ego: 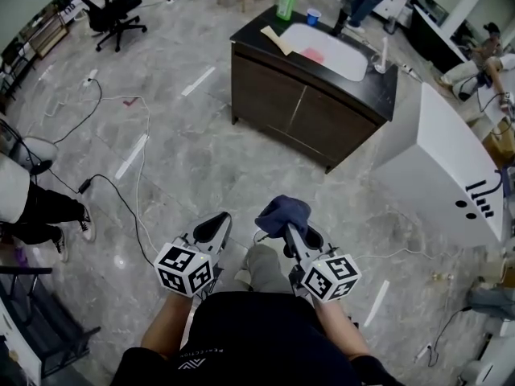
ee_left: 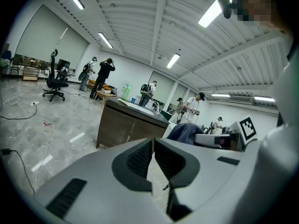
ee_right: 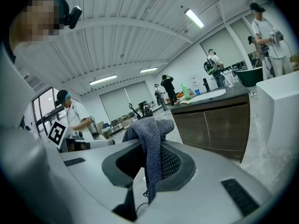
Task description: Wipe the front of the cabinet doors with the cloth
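The right gripper (ego: 291,232) clamps a bunched blue-grey knitted cloth (ego: 282,212) between its jaws, the left gripper (ego: 219,225) has its jaws together on nothing, and both are well apart from the dark brown two-door sink cabinet (ego: 299,112) ahead.

Grey marble floor (ego: 185,163), black office chair (ego: 114,10) — strip lights (ee_left: 105,40), perhaps fluorescent, overhead.

green bottle (ego: 286,0), blue cup (ego: 313,16), office chair (ego: 115,8)

I'm looking into a big open lab hall: sink cabinet (ego: 310,107) standing alone at twelve o'clock, office chair (ego: 113,10) at ten, cables (ego: 119,198) trailing over the floor (ego: 185,159), strip lights (ee_left: 174,59) overhead.
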